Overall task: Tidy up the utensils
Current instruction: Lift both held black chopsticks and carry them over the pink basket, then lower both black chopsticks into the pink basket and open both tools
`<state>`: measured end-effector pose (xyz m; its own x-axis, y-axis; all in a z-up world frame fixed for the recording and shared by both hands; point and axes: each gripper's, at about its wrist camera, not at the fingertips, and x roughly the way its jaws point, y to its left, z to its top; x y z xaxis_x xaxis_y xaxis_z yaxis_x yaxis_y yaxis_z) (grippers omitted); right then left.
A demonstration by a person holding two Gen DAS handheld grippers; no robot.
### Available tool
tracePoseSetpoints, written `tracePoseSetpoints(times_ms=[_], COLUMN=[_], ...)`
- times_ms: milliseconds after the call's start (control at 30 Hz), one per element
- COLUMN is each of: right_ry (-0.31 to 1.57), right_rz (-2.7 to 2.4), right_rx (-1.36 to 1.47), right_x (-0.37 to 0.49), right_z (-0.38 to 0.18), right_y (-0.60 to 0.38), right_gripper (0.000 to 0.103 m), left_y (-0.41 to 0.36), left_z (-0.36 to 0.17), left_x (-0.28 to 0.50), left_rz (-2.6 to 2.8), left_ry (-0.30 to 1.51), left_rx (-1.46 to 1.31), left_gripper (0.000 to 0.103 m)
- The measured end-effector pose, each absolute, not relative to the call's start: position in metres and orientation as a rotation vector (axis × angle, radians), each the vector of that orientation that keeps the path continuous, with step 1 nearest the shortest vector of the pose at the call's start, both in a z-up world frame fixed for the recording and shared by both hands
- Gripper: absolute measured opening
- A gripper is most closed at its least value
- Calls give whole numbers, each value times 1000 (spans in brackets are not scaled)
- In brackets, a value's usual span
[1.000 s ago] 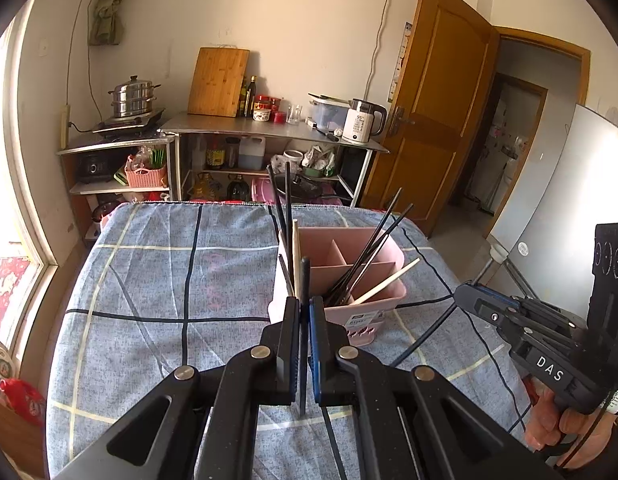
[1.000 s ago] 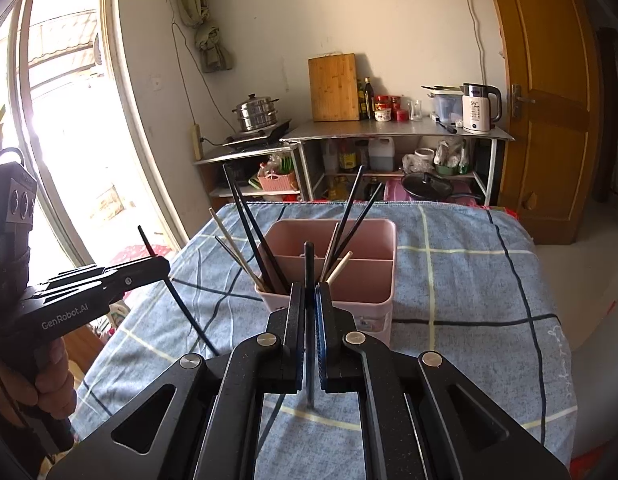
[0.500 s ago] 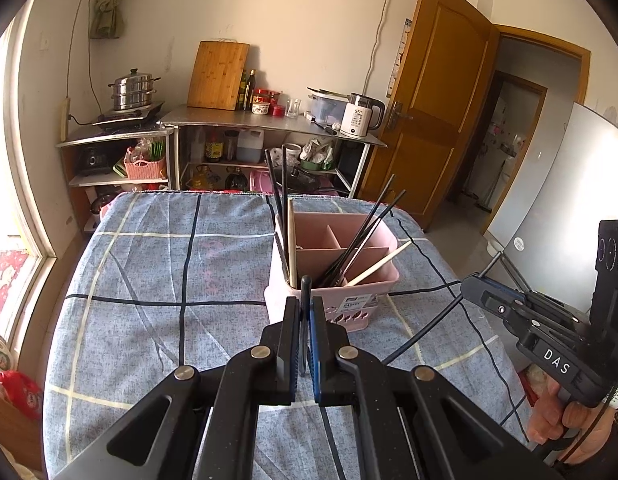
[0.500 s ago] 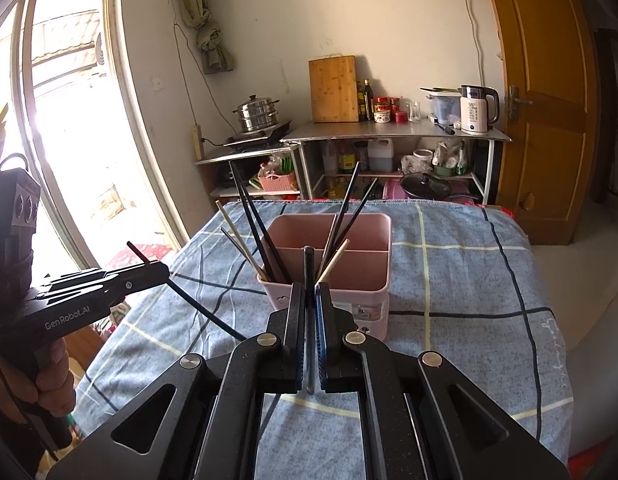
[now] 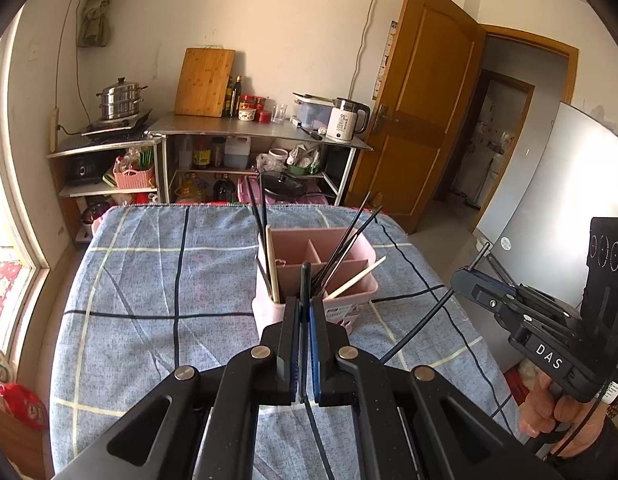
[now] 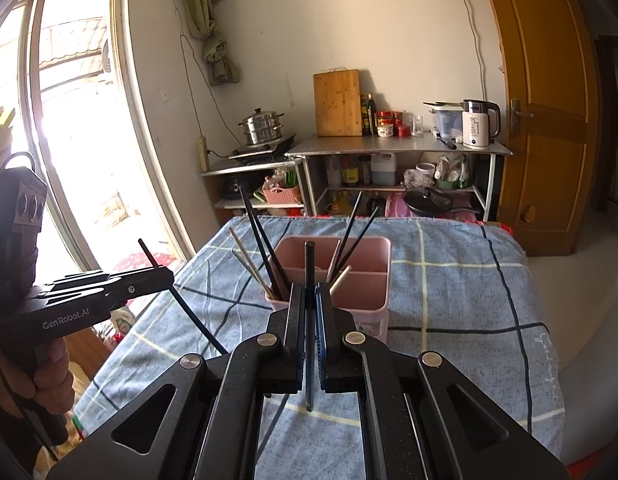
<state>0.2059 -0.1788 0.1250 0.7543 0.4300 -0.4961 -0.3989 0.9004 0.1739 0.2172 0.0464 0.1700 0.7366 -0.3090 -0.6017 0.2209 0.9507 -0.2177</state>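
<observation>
A pink divided utensil holder (image 5: 349,240) (image 6: 371,280) stands mid-table on the blue checked cloth (image 5: 149,280), with several black and pale chopsticks leaning in it. My left gripper (image 5: 305,308) is shut on a black chopstick (image 5: 305,280), just short of the holder's near wall; this gripper also appears in the right wrist view (image 6: 167,274), its stick (image 6: 197,320) slanting down. My right gripper (image 6: 309,292) is shut on another black chopstick (image 6: 309,264), likewise just before the holder; in the left wrist view that gripper (image 5: 461,276) hangs right of the table with its stick (image 5: 421,328).
Behind the table stands a metal shelf (image 5: 261,136) with a kettle (image 5: 345,120), a cutting board (image 5: 205,82) and a steamer pot (image 5: 121,98). A window (image 6: 69,120) lies to the left, a wooden door (image 5: 421,112) and a white panel (image 5: 549,184) to the right. A hand (image 5: 557,412) grips the right handle.
Both grippers have lifted slightly and drawn back from the pink holder, which now looks lower and smaller in both views. Each still clamps its chopstick.
</observation>
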Motion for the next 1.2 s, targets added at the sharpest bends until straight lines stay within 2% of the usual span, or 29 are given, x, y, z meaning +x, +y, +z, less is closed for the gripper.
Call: tracePoseSetpoints(times_ms=[667, 933, 1200], right_ry=[420, 399, 474], right_rz=[435, 430, 421], right_rx=[158, 157, 143], right_x=[251, 267, 285], right_z=[179, 181, 145], right_y=[-180, -171, -164], right_gripper=[5, 5, 5], left_y=[42, 43, 42], left_z=[240, 228, 191], left_x=[276, 298, 312], left_rz=[-281, -275, -269], left_ry=[564, 582, 642], left_rx=[-134, -140, -132], left_gripper=[4, 4, 4])
